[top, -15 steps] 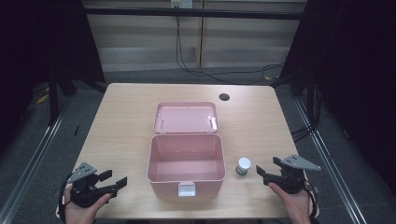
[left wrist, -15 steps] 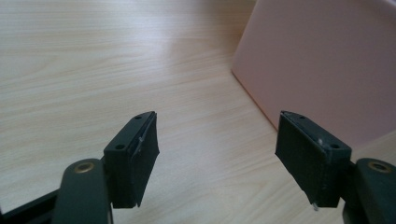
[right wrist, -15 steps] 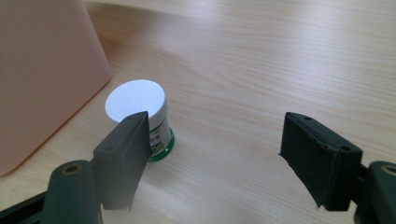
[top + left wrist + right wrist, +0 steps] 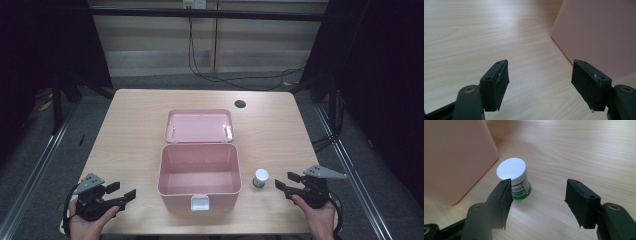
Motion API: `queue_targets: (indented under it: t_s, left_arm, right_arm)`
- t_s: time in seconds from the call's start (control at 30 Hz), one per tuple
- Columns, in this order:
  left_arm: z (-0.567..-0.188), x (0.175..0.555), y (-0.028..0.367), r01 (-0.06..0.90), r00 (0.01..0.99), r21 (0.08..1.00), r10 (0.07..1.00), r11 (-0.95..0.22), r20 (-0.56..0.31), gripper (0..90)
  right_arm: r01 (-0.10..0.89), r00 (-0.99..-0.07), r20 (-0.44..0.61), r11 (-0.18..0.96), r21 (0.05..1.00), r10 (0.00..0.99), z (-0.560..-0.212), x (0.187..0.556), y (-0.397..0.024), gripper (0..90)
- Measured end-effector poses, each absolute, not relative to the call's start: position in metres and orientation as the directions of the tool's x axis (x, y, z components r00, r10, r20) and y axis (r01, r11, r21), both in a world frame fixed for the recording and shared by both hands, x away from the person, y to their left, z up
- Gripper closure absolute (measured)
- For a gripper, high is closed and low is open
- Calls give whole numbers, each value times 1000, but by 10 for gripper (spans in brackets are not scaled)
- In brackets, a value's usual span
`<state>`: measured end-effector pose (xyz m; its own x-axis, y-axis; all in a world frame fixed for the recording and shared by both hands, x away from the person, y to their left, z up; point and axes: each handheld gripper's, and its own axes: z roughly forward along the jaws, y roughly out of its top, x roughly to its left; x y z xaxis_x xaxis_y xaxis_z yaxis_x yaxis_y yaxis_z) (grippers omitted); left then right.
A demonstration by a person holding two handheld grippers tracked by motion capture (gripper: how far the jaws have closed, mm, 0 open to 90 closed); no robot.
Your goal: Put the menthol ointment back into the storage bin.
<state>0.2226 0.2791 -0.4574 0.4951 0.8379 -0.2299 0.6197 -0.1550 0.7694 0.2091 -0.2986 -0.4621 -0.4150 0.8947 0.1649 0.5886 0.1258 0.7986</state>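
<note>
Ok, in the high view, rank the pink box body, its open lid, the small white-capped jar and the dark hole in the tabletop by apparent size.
1. Pink box body
2. Open lid, somewhat smaller, though it lies farther from the camera
3. White-capped jar and dark hole: both tiny and look alike, so no ranking between them

A light wooden table (image 4: pixel 130 130) carries an open pink box (image 4: pixel 199 175) near its front middle, the lid (image 4: pixel 199 126) folded back flat on the tabletop behind it. Just to the right of the box stands a small white-capped jar (image 4: pixel 260 178) with a green label, upright and apart from the box wall. A dark round hole (image 4: pixel 240 104) sits near the far edge.
</note>
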Motion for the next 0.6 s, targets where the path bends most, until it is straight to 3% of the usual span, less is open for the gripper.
queue_targets:
  t_s: [0.07, 0.23, 0.27, 0.47, 0.6]
  left_arm:
    - [-457, 223, 280, 622, 485, 769, 843, -145, -234, 300]
    - [-457, 222, 277, 617, 497, 771, 837, -156, -229, 300]
    - [-457, 222, 277, 618, 495, 770, 838, -156, -228, 300]
    - [-457, 222, 278, 615, 511, 771, 829, -169, -226, 300]
    - [-456, 222, 277, 609, 522, 773, 823, -177, -223, 300]
  right_arm:
    - [562, -440, 159, 133, 817, 884, -458, 207, -297, 428]
    - [555, -488, 146, 177, 812, 861, -453, 206, -296, 434]
    - [546, -490, 100, 215, 810, 866, -449, 206, -296, 405]
    - [574, -486, 133, 201, 794, 864, -438, 208, -300, 384]
    - [592, -500, 120, 237, 770, 858, -426, 215, -296, 317]
